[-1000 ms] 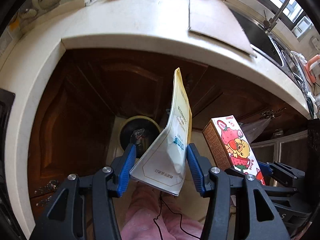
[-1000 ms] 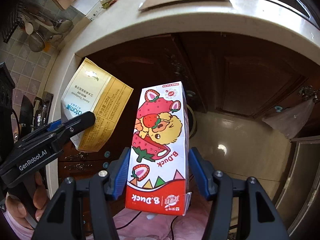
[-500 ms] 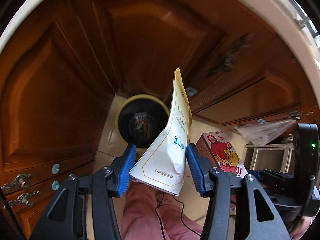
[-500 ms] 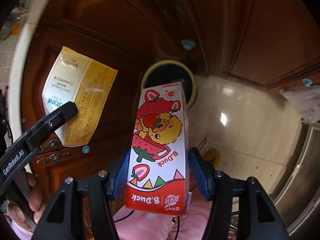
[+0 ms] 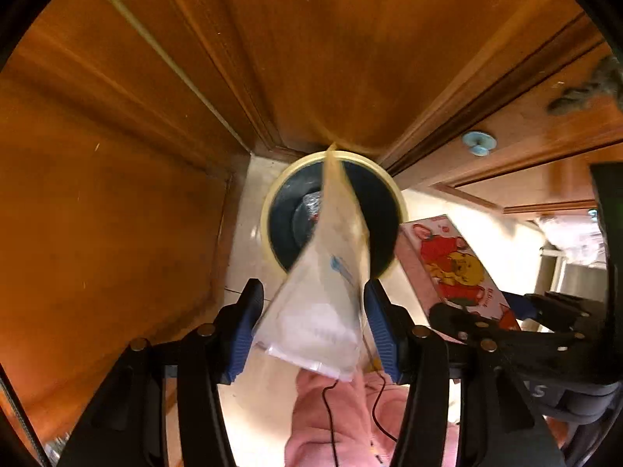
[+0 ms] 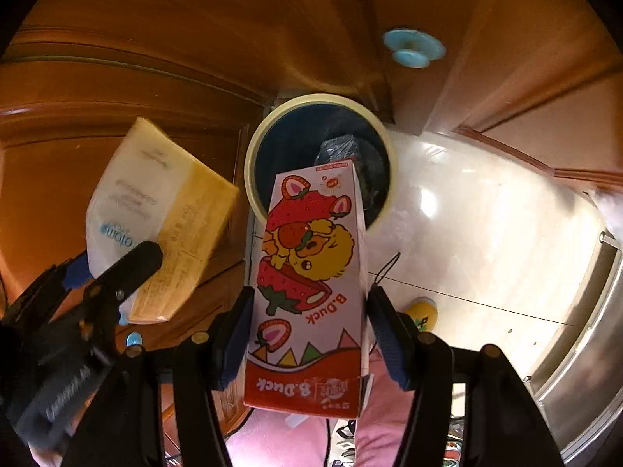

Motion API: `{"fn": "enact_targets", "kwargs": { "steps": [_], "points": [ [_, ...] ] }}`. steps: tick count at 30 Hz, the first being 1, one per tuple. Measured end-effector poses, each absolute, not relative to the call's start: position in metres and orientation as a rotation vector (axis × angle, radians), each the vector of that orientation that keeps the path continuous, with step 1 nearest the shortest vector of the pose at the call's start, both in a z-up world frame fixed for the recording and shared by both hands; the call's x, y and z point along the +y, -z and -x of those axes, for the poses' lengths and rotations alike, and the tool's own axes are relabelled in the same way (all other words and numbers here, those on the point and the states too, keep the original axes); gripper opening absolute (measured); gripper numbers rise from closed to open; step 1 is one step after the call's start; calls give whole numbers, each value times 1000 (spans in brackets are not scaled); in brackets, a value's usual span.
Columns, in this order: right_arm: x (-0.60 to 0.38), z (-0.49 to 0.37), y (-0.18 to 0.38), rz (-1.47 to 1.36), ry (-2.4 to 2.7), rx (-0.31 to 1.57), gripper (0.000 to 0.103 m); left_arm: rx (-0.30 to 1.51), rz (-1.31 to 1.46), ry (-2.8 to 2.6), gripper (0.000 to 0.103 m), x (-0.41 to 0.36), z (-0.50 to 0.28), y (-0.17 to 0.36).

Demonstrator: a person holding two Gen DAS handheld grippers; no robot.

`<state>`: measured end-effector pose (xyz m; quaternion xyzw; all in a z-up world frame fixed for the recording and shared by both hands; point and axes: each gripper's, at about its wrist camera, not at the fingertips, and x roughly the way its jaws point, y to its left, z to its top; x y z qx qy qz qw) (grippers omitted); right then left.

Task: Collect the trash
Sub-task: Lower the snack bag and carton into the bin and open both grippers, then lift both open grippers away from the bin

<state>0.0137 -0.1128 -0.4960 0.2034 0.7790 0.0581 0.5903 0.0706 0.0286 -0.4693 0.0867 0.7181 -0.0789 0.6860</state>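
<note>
Hemmed by cabinet doors [image 5: 117,155]; round bin [image 5: 272,210] open below. Left gripper [image 5: 311,330] opening around blurred, seemingly slipping pouch [image 5: 323,311]; right gripper [image 6: 309,334] clamping strawberry carton [image 6: 311,272].

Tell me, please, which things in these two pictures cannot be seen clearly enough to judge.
- Left wrist view: the yellow pouch is motion-blurred, so its print is unreadable; as the left gripper opens, pad contact is unclear.
- Both views: the trash bin contents are partly hidden by the pouch and the B.Duck carton.
- Right wrist view: whether the right gripper pads press the carton; its edges cover them.
</note>
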Motion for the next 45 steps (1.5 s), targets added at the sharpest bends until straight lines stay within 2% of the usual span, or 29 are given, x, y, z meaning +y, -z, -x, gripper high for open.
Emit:
{"fn": "enact_targets", "kwargs": {
  "steps": [2, 4, 6, 8, 11, 16, 25, 34, 45],
  "points": [
    [-107, -22, 506, -443, -112, 1831, 60, 1616, -220, 166, 67, 33, -81, 475],
    [-104, -28, 516, -426, -93, 1844, 61, 1616, -233, 156, 86, 36, -89, 476],
    [-100, -34, 520, -437, -91, 1855, 69, 1610, -244, 151, 93, 38, -95, 474],
    [-97, -37, 521, -438, -101, 1851, 74, 1611, -258, 154, 93, 40, -99, 472],
    [-96, -38, 518, -426, -112, 1845, 76, 1619, -280, 153, 93, 45, -105, 465],
    [-95, -35, 509, -445, -115, 1846, 76, 1604, -269, 165, 93, 47, -105, 447],
    [-104, -19, 461, -415, -104, 1812, 76, 1558, -227, 174, 93, 41, -94, 395],
    [-111, 13, 364, -346, -140, 1726, 76, 1459, -169, 207, 93, 41, -68, 307],
    [-127, 39, 207, -217, -137, 1470, 76, 1160, -124, 271, 93, 23, -36, 153]
  ]
}}
